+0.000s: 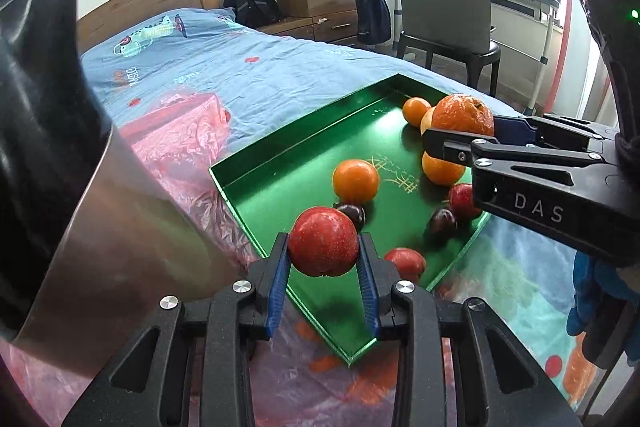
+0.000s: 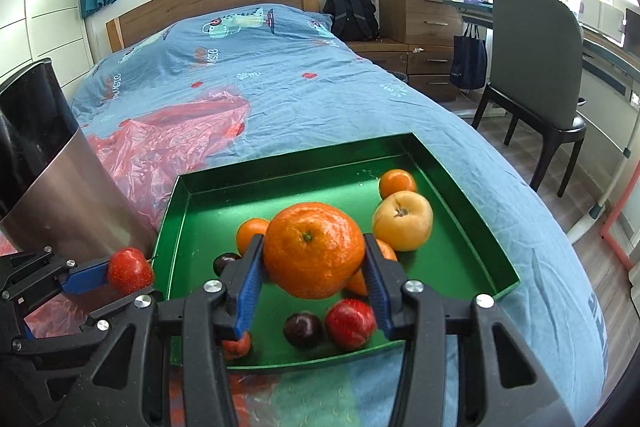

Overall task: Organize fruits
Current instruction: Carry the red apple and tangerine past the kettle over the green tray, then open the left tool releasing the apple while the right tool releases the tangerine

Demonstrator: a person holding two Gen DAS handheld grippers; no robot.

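Note:
My left gripper is shut on a red apple, held above the near left edge of the green tray; in the right wrist view that apple shows at the left. My right gripper is shut on a large orange, lifted over the tray; from the left wrist it appears as the orange at the tray's right side. In the tray lie small oranges, a yellow apple, dark plums and a red apple.
A tall steel cylinder with a black liner stands left of the tray on pink plastic film. Everything rests on a blue bedspread. A chair, drawers and desk stand to the right of the bed.

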